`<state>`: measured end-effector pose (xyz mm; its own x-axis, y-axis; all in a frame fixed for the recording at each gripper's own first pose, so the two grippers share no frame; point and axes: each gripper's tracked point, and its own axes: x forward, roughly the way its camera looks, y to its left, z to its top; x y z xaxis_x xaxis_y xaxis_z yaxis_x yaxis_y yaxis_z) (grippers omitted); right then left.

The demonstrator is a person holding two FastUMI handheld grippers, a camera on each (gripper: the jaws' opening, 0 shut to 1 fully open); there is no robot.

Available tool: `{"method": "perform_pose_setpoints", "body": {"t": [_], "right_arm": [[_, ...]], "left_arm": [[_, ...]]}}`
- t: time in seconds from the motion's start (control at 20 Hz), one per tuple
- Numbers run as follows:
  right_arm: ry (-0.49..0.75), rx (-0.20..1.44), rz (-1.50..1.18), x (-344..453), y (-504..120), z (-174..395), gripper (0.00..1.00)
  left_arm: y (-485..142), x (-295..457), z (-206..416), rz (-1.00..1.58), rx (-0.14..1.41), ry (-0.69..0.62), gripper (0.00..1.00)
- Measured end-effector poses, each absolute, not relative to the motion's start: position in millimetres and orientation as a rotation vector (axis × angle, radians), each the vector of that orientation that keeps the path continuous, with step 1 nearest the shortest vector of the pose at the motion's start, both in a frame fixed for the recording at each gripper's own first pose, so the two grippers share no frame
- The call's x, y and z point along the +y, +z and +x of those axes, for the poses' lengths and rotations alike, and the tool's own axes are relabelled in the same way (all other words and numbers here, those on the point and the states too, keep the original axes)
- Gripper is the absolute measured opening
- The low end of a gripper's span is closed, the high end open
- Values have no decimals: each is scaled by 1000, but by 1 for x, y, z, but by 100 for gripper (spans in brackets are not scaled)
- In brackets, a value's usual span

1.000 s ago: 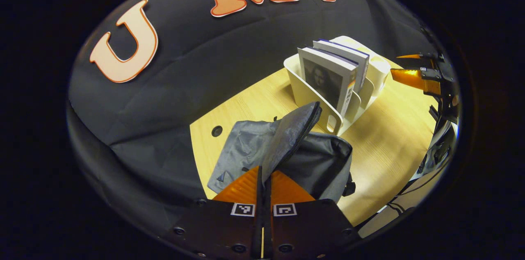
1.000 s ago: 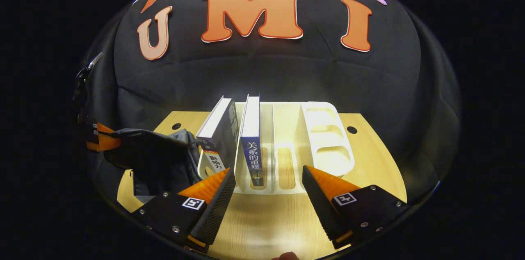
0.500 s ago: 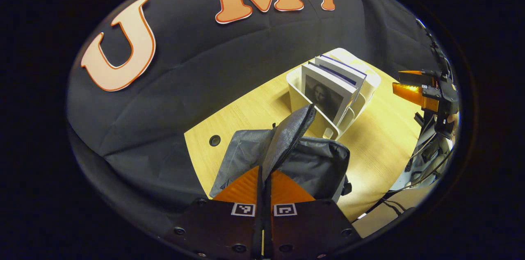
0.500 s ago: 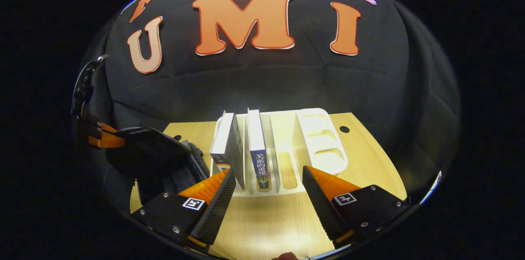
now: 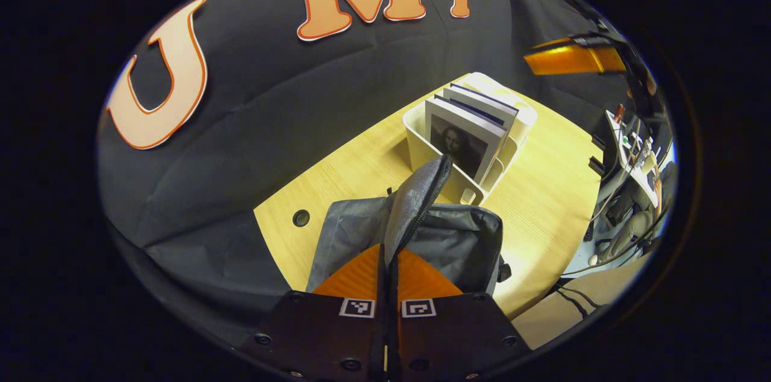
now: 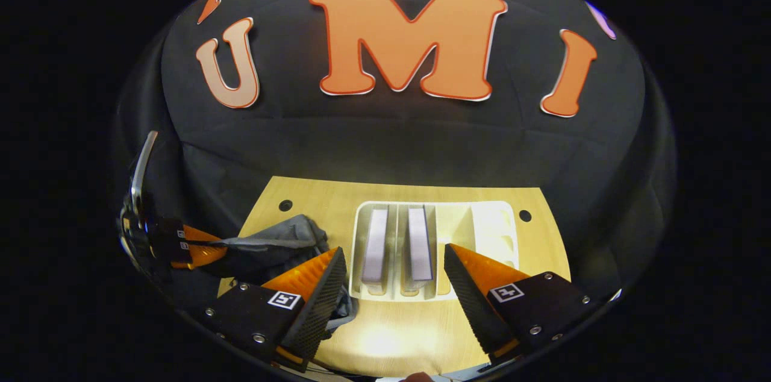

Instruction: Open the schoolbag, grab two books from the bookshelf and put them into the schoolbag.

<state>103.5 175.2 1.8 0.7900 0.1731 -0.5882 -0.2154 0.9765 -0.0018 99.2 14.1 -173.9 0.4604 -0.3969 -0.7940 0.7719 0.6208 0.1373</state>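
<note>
The surface (image 6: 385, 340) is light wood with rounded corners. It has two small round holes near its back edge, one at each side. A grey bag (image 5: 458, 243) lies on it, and its flap is lifted up off the bag. Just beside the bag stands a white shelf (image 6: 433, 294) with slots. Two books (image 6: 374, 246) stand upright in the shelf, side by side in slots next to each other.
</note>
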Motion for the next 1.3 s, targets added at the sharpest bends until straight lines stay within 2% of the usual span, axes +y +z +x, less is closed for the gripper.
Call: {"method": "perform_pose_setpoints", "body": {"t": [0.15, 0.45, 0.75, 1.1, 1.15, 1.2, 1.25, 1.3], "right_arm": [[277, 759, -37, 208, -4, 120, 98], [234, 1030, -88, 220, -84, 161, 99], [193, 1115, -158, 216, -128, 183, 99], [168, 1196, -110, 223, -173, 189, 98], [162, 1203, -104, 222, -177, 190, 97], [158, 1211, -99, 222, -183, 190, 90], [152, 1217, -96, 221, -188, 190, 87], [146, 1221, -91, 221, -192, 190, 93]], "left_arm": [[-177, 18, 102, 522, 806, -758, 2], [-182, 22, 102, 504, 824, -753, 2], [-189, 25, 103, 487, 843, -740, 2], [-189, 30, 104, 492, 859, -722, 2], [-188, 29, 105, 491, 862, -721, 2], [-189, 30, 104, 489, 866, -722, 2], [-189, 29, 104, 487, 869, -722, 2], [-189, 30, 103, 484, 871, -722, 2]]}}
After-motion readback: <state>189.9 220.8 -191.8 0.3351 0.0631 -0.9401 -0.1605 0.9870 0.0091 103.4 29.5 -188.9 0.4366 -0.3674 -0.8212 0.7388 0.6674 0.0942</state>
